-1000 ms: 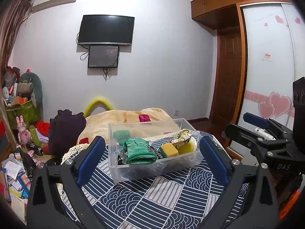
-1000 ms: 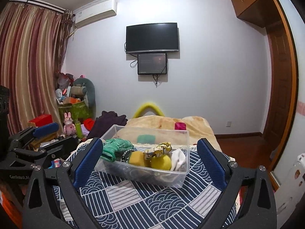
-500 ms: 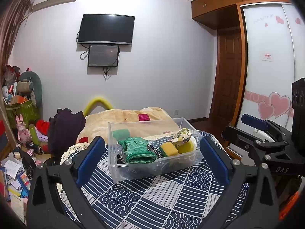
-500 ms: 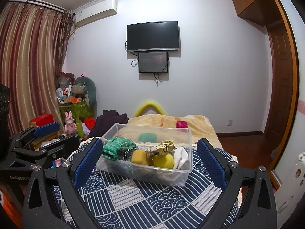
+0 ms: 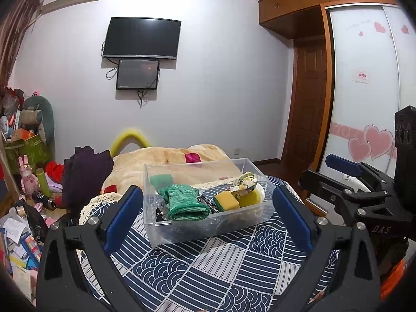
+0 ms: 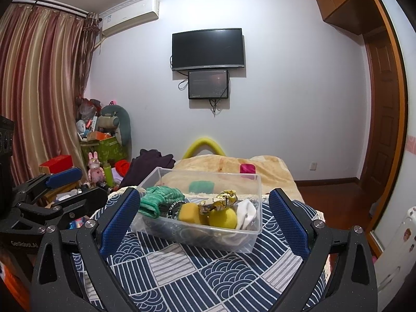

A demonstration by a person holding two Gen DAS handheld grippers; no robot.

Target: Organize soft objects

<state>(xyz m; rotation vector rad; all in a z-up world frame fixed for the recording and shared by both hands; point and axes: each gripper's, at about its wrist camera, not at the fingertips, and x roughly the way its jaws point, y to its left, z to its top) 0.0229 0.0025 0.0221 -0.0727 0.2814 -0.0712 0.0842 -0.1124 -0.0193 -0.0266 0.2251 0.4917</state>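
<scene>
Both tongs, left gripper and right gripper, held spread and empty, squared to the clear bin so I can choose a soft piece.

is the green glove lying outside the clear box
No, the green glove lies inside the clear box, next to the yellow sponge.

Clear bin on cloth w/ green glove, sponges.
</scene>
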